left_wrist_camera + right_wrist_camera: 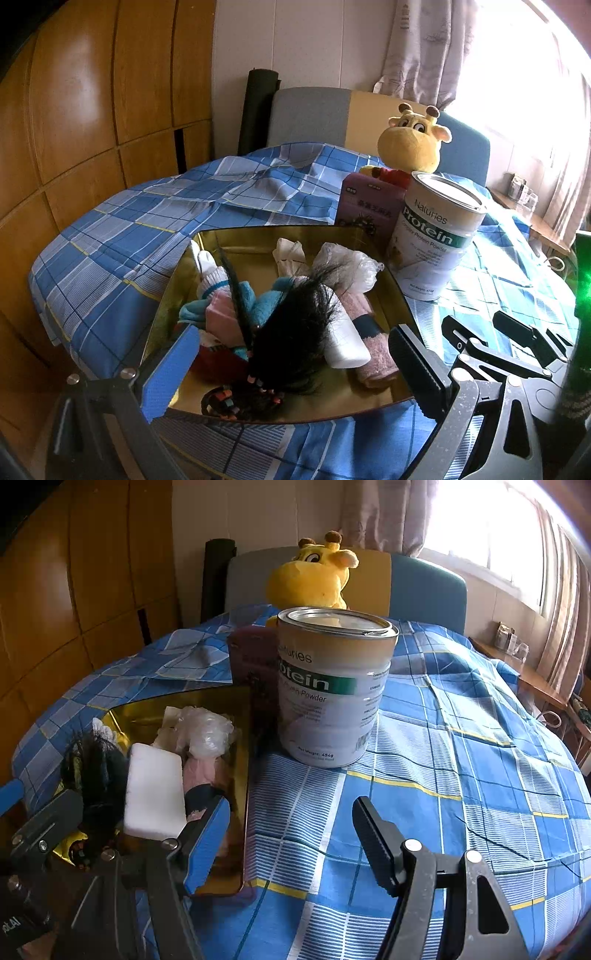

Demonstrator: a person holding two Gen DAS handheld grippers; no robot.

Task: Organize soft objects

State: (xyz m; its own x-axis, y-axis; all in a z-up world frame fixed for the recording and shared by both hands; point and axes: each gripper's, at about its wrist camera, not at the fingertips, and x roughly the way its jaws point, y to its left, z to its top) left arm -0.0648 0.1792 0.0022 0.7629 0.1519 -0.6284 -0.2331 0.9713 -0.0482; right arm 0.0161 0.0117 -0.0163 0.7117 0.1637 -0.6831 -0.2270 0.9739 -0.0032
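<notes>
A gold tray (258,238) (242,738) lies on the blue plaid bedspread and holds several soft things: a black feathery tuft (295,325), a white sponge block (341,341) (155,790), a pink towel (373,354), blue and pink socks (225,310) and crumpled clear plastic (351,267) (207,734). My left gripper (291,373) is open and empty, its jaws spread over the near part of the tray. My right gripper (288,843) is open and empty over the bedspread, just right of the tray.
A white protein powder can (436,236) (332,686) stands right of the tray, a purple box (369,203) (251,664) beside it. A yellow giraffe plush (410,144) (314,576) sits behind them by the headboard. Wooden wardrobe left, nightstand (528,672) right.
</notes>
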